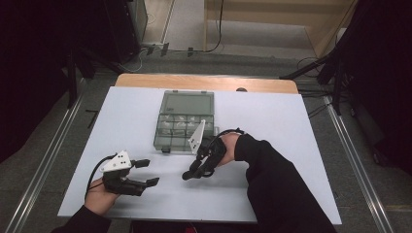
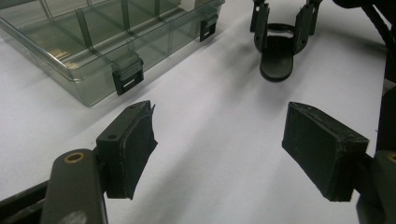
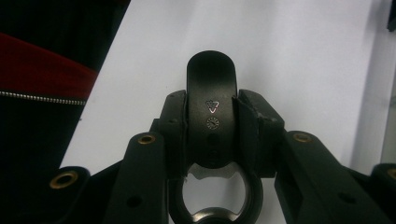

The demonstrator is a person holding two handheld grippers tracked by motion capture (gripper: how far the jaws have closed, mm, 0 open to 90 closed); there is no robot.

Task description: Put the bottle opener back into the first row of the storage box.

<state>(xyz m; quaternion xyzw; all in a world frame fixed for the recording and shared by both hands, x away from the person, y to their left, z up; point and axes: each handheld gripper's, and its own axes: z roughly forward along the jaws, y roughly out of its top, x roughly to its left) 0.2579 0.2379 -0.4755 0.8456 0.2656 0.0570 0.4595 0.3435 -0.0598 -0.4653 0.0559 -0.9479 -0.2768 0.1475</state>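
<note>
Above white table (image 1: pixel 272 194), right gripper (image 3: pixel 211 112) clamps black bottle opener (image 3: pixel 211 93) between its pads; left gripper (image 2: pixel 219 154) open

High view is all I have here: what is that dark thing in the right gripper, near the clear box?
Observer: A black plastic bottle opener with a metal ring end. The fingers of the right gripper clamp its handle from both sides.
Operator: Which end points away from the gripper?
Observer: The rounded plastic end. The metal ring sits back between the gripper's arms.
Operator: Anything in the left gripper?
Observer: No. The fingers of the left gripper stand wide apart over the bare white table, with nothing between them.
</note>
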